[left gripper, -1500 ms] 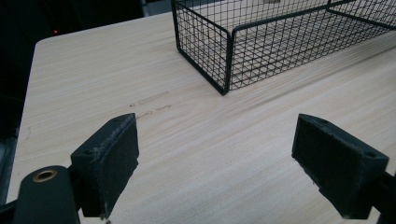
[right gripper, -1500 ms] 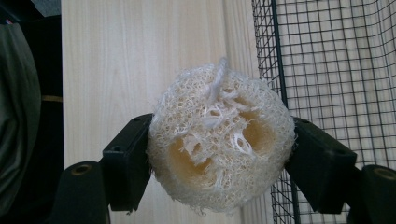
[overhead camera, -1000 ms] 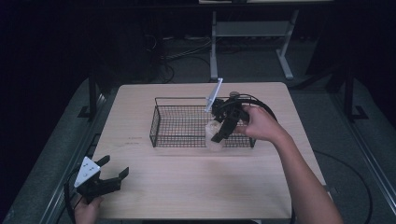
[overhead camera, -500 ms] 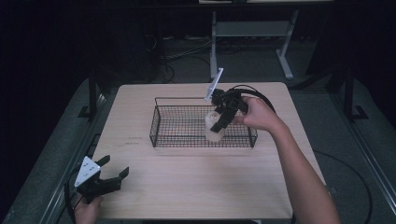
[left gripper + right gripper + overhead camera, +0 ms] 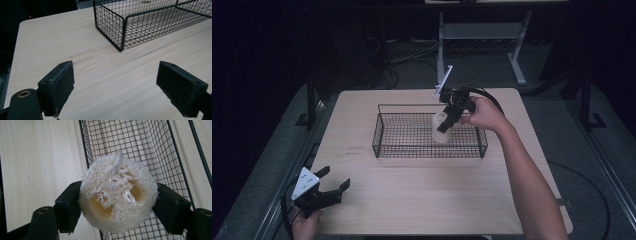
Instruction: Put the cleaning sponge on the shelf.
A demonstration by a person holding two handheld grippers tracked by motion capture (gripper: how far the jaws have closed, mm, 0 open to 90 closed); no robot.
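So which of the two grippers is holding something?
The right gripper, over the wire basket: its fingers clamp a loofah. The left gripper is open.

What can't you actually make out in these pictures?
- High view: whether the loofah touches the wire basket floor; too small, and the right gripper overlaps it.
- Right gripper view: the loofah's far end, hidden behind its near face.
- Left gripper view: the basket's far side, cut off by the top edge; the left gripper holds nothing.
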